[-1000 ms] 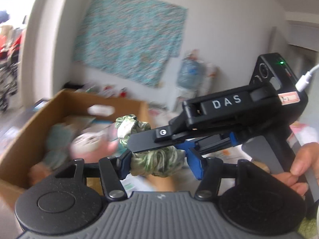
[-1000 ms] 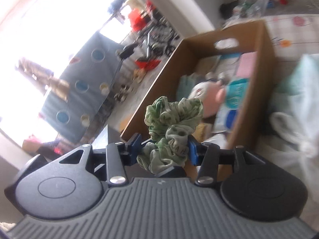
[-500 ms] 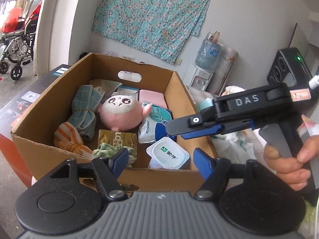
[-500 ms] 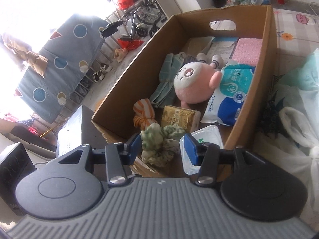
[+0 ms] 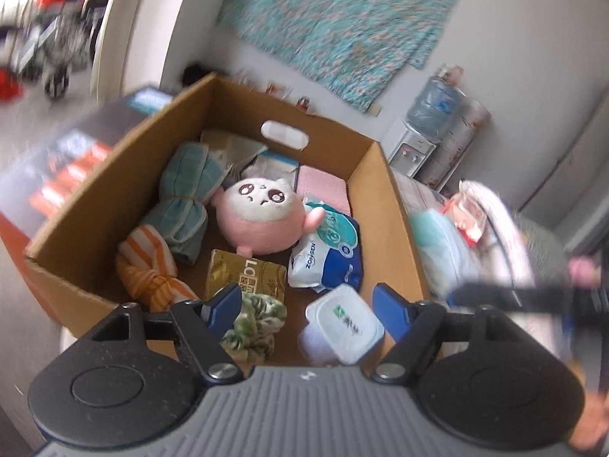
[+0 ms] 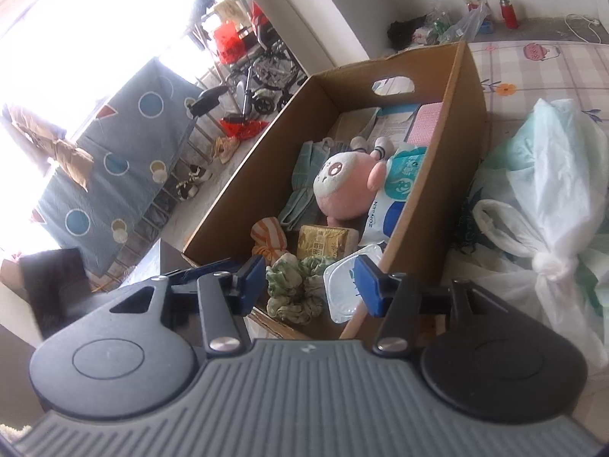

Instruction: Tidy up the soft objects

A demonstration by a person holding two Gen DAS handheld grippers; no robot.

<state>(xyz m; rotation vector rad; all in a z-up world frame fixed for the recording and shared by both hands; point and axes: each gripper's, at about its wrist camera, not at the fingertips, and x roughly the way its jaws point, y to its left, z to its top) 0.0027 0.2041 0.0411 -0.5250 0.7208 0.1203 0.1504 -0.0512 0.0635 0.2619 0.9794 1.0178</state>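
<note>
A green-patterned scrunchie (image 5: 255,323) (image 6: 293,285) lies inside the cardboard box (image 5: 95,205) (image 6: 462,122), against its near wall. My right gripper (image 6: 309,276) hovers just above it. Its jaws are opening and the blue pads (image 6: 253,274) stand clear of the fabric. My left gripper (image 5: 306,301) is over the box's near edge, jaws opening, with nothing between them. The box also holds a pink plush (image 5: 262,217) (image 6: 342,182), a teal towel bundle (image 5: 186,198), an orange striped cloth (image 5: 148,266), a wipes pack (image 5: 327,255) and a white lidded tub (image 5: 342,323).
Knotted white plastic bags (image 6: 552,198) lie on the patterned bed sheet (image 6: 533,64) right of the box. A dark printed carton (image 5: 76,160) sits against the box's left side. A water dispenser (image 5: 430,114) stands by the far wall, a wheelchair (image 6: 262,68) beyond the doorway.
Both grippers held the scrunchie above the box. The left let go first, the right lowered it in. Now it lies loose there and the right jaws have spread off it.
</note>
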